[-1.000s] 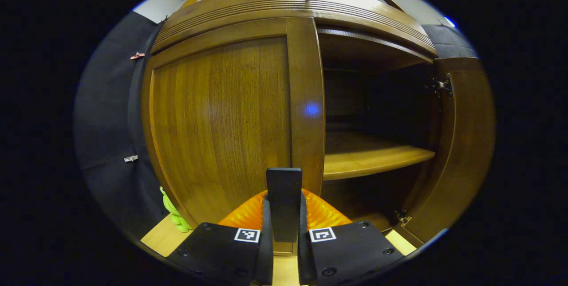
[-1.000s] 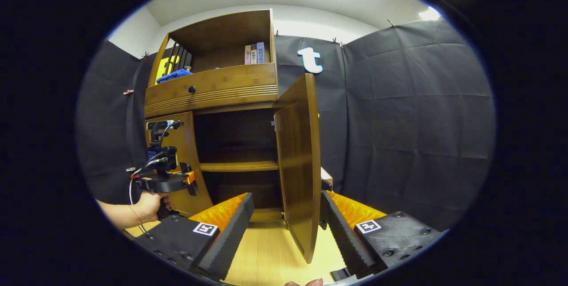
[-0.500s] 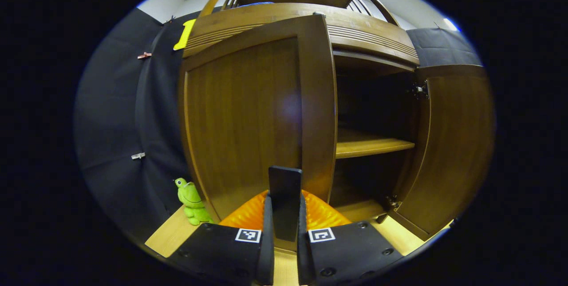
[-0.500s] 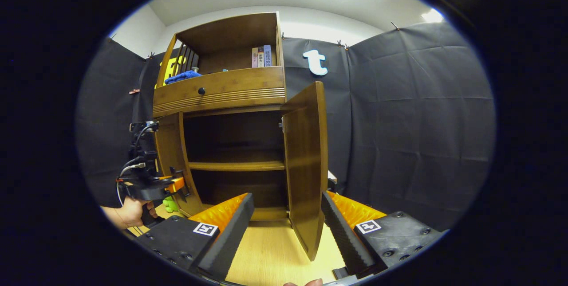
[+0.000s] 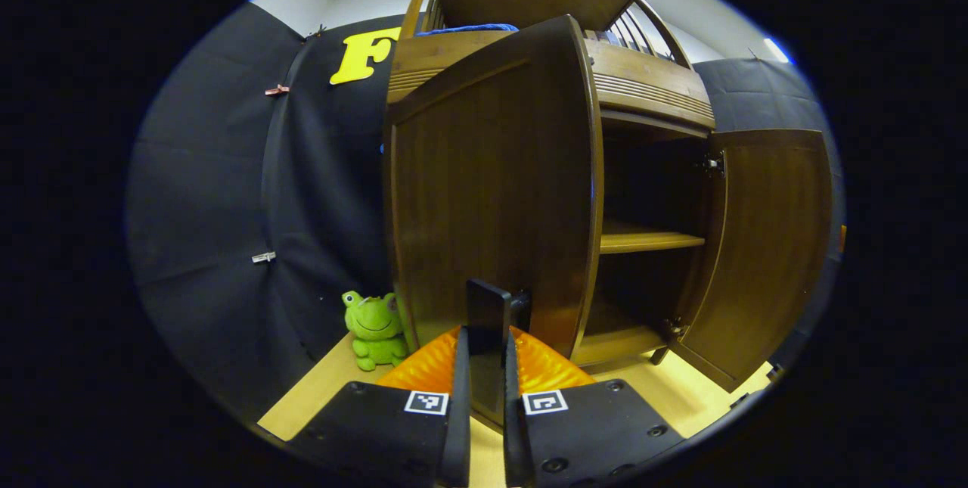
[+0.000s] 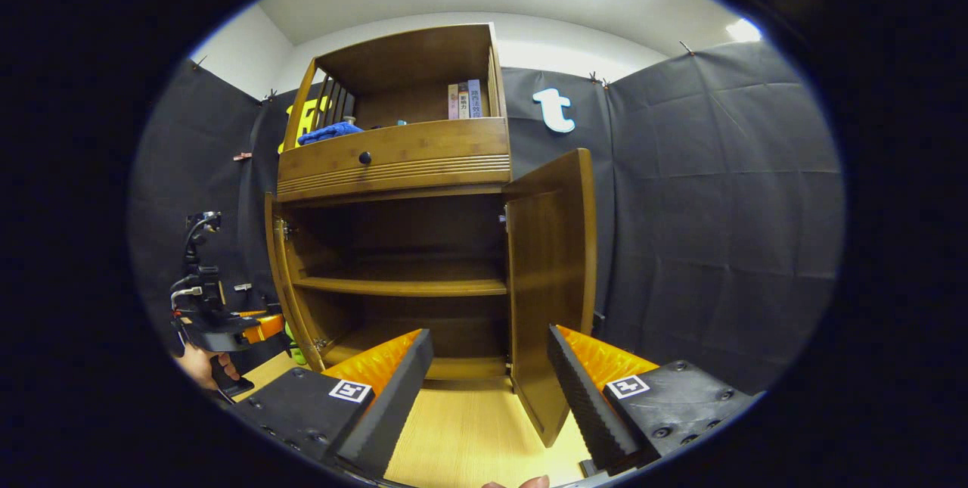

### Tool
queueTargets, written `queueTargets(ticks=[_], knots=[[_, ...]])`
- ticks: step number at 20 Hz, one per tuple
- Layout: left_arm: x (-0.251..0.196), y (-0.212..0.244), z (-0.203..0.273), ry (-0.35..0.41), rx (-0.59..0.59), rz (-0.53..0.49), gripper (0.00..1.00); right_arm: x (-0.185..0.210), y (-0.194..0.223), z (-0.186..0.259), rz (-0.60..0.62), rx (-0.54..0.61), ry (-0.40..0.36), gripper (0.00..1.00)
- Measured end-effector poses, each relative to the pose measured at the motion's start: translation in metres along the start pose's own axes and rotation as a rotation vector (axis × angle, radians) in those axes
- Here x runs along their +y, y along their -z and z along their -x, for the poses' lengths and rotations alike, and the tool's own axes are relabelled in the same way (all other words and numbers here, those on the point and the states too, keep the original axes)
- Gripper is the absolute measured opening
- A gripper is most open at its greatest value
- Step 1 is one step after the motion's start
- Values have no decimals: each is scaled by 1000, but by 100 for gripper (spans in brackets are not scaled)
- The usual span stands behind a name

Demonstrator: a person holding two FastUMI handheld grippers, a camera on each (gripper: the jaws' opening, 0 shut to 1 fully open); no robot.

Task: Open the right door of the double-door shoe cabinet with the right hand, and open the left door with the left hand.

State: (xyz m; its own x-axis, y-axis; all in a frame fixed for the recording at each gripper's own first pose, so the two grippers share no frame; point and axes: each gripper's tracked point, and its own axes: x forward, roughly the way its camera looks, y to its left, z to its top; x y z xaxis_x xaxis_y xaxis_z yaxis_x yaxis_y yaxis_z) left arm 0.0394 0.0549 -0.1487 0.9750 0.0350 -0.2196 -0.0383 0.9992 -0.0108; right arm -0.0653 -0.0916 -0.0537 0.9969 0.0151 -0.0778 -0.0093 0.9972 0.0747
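Observation:
The wooden shoe cabinet point(image 6: 393, 163) stands with both doors swung out. In the left gripper view, the left door point(image 5: 491, 185) fills the middle, and my left gripper point(image 5: 485, 340) is shut on its dark flat handle point(image 5: 488, 306). The right door point(image 5: 764, 246) stands wide open beyond it. In the right gripper view, my right gripper point(image 6: 488, 390) is open and holds nothing, a little short of the right door point(image 6: 552, 276), whose lower corner sits between its fingers. The left door point(image 6: 277, 268) appears edge-on there, with the left gripper point(image 6: 219, 321) and a hand point(image 6: 200, 367) beside it.
Inside the cabinet a shelf point(image 6: 401, 285) spans the width. A drawer with a dark knob point(image 6: 364, 158) sits above the doors, with books point(image 6: 465, 101) and a blue cloth point(image 6: 329, 131) on top. A green frog toy point(image 5: 373, 319) stands on the light wooden floor point(image 6: 469, 435) left of the cabinet.
The left door has swung from nearly shut to wide open with my left gripper on its handle. The right gripper has drawn back from the right door, staying open.

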Motion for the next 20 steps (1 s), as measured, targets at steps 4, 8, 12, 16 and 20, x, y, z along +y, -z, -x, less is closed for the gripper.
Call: queueTargets(ticks=[4,8,12,16,20], knots=[[22,2,13,-5,-5,14,18,21,0,1,1,-5,-23,96],[44,5,23,-13,-13,8,14,37,1,5,11,-5,-37,96],[77,8,33,-48,-18,35,12,50,2,5,0,-1,-45,96],[115,10,35,-85,-17,67,7,62,3,3,-13,-4,-53,97],[133,12,36,-48,-18,106,6,72,1,2,-33,-6,-61,100]])
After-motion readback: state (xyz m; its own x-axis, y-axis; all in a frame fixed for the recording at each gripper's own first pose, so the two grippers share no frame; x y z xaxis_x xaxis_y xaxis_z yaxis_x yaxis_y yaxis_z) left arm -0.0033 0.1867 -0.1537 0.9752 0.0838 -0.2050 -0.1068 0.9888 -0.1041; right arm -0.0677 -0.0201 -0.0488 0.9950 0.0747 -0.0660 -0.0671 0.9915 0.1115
